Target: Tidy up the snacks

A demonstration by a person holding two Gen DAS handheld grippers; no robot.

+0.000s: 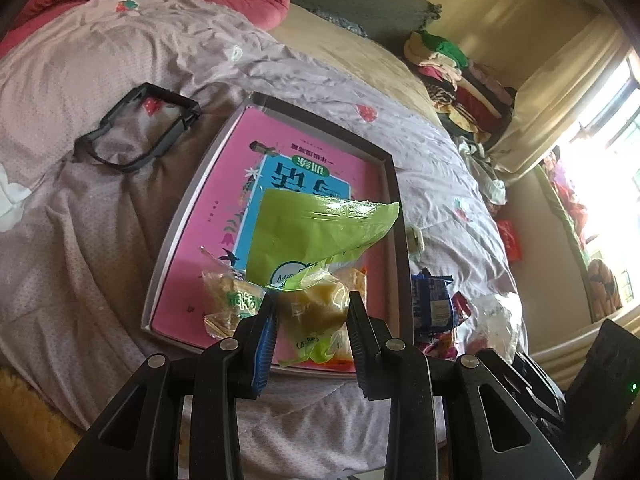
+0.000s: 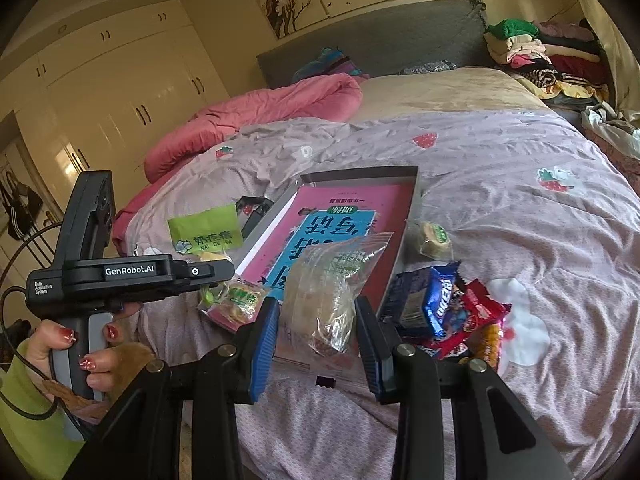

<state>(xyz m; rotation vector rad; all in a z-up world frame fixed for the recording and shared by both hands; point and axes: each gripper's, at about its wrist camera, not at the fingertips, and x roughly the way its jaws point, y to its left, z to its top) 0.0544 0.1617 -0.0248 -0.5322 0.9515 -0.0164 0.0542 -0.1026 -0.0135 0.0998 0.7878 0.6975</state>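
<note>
Snacks held over the tray, one in each gripper.
Left gripper (image 1: 312, 312) clamps the green packet (image 1: 320, 240); right gripper (image 2: 316, 320) clamps the clear packet (image 2: 332, 292), both hanging just above the tray (image 1: 396, 184), long axes pointing away.

Black two-finger frames with blue ribbed pads and silver screws are seen on both grippers. "GenRobot.AI" is printed on the left gripper (image 2: 120, 276), gripped by a hand (image 2: 68, 356) with red-painted nails; a green sleeve (image 2: 28, 412) is worn.
</note>
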